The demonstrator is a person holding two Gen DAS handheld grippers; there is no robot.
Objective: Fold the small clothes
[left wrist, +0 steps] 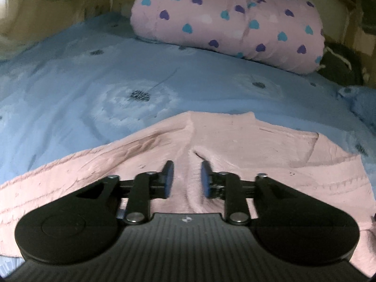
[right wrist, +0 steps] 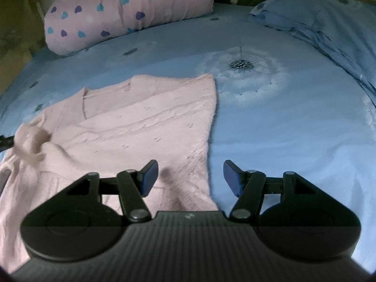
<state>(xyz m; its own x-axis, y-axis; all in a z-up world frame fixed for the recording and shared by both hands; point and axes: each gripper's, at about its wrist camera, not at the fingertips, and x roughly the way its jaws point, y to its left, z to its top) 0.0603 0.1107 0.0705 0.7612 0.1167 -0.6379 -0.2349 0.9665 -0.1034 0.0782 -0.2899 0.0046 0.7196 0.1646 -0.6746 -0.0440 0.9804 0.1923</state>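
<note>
Both tools, left [left wrist: 187, 178] and right [right wrist: 190, 177], gape released over the pink sweater [right wrist: 145, 127]; no legible writing.

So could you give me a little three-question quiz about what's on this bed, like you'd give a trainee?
1. True or false: the pale pink knitted sweater lies on the blue dandelion-print bedsheet.
2. Which tool has its fingers wider apart? A) left tool B) right tool
3. What pattern covers the rolled pink quilt at the far end of the bed?

Key: 1 true. 2 B: the right tool's fingers are wider apart, over the sweater's edge and the sheet; the left tool's fingers are closer together, above the sweater, gripping nothing. 3 hearts, purple, turquoise and white.
</note>
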